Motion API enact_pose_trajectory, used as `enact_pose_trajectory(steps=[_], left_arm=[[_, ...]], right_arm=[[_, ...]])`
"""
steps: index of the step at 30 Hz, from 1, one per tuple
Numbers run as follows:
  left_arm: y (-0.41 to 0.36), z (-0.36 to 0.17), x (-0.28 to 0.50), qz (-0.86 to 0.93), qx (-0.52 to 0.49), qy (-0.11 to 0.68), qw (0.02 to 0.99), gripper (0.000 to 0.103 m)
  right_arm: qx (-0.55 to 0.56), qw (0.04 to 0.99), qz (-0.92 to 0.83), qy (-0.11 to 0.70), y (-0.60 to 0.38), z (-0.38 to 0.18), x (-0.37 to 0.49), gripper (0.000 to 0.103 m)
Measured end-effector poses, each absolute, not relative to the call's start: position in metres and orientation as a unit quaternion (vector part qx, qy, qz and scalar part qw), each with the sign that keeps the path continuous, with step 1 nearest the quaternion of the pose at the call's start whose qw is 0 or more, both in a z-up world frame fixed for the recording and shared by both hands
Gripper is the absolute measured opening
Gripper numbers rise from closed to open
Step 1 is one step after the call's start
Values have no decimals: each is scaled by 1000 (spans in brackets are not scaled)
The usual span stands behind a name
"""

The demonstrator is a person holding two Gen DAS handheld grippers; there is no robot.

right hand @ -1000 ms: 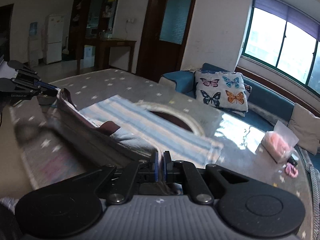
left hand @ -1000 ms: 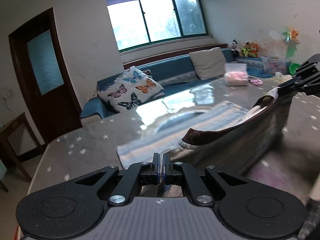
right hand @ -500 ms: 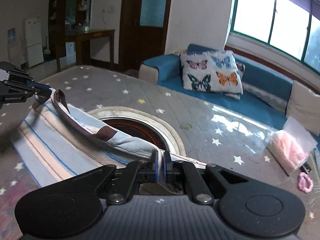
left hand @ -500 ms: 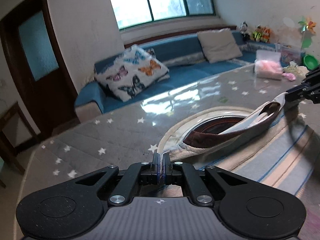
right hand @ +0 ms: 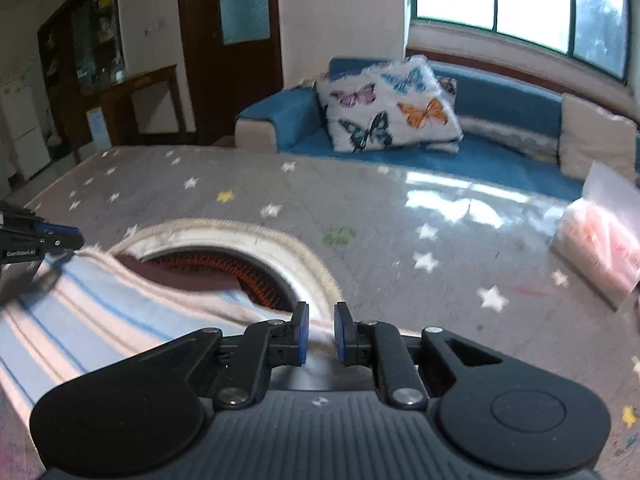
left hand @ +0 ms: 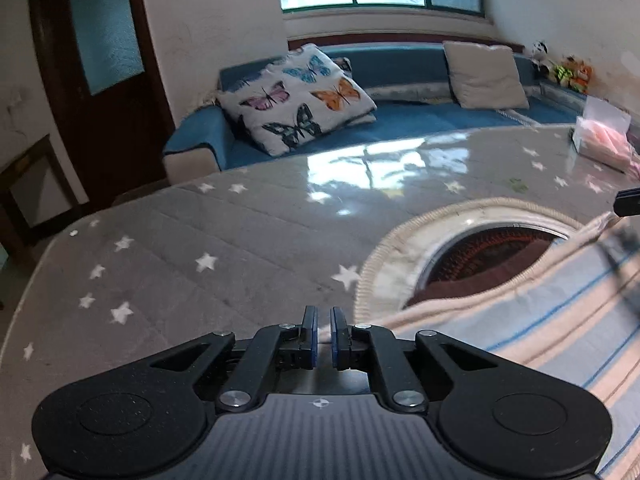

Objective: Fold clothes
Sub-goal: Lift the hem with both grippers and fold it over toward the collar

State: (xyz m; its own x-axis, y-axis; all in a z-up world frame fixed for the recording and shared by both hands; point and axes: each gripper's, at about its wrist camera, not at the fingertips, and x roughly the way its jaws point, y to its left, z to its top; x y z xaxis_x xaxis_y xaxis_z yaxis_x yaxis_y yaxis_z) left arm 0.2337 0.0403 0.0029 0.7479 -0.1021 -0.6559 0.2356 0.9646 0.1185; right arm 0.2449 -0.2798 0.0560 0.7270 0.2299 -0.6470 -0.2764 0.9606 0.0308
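A striped blue, pink and cream garment [left hand: 552,320] [right hand: 92,312] lies folded flat on the grey star-patterned table cover [left hand: 224,264], partly over a round cream-rimmed opening [left hand: 404,248] [right hand: 280,248] with a dark red inside. My left gripper [left hand: 323,320] is low at the garment's near-left corner. Its jaws are opening, a narrow gap shows, and the cloth edge lies just right of the right finger. My right gripper [right hand: 320,320] is at the other corner. Its jaws are opening too, with a pinkish cloth edge lying loose between them. Each gripper shows at the edge of the other's view [right hand: 40,236] [left hand: 628,204].
A clear plastic bag with pink contents [left hand: 600,140] [right hand: 600,240] sits at the table's far right. Behind the table stands a blue sofa [left hand: 400,120] with a butterfly pillow [right hand: 392,108]. The table's left edge [left hand: 40,264] drops to the floor near a dark wooden door.
Both grippers carried the garment's raised edge forward and down, and the cloth now lies flat in a fold. Both pairs of jaws, shut on the cloth before, have parted slightly.
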Motion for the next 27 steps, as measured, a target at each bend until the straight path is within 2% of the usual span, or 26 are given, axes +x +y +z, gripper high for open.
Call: enact_pose_trajectory(steps=[8, 15, 19, 23, 24, 27], left_arm=[[40, 16, 217, -124, 83, 339, 929, 10], [29, -6, 231, -146, 88, 370, 913, 10], [39, -17, 248, -131, 62, 385, 912, 11], [48, -15, 252, -125, 38, 381, 915, 11], [47, -13, 252, -121, 36, 381, 916, 13], [43, -5, 245, -136, 25, 370, 918, 30]], right_arm=[[-36, 911, 191, 363, -258, 54, 240, 13], [-29, 898, 212, 386, -233, 27, 254, 14], [-10, 900, 201, 386, -234, 19, 261, 23], [2, 901, 196, 387, -237, 15, 264, 23], [2, 901, 196, 387, -238, 16, 264, 24], [-3, 903, 194, 384, -236, 18, 261, 25]])
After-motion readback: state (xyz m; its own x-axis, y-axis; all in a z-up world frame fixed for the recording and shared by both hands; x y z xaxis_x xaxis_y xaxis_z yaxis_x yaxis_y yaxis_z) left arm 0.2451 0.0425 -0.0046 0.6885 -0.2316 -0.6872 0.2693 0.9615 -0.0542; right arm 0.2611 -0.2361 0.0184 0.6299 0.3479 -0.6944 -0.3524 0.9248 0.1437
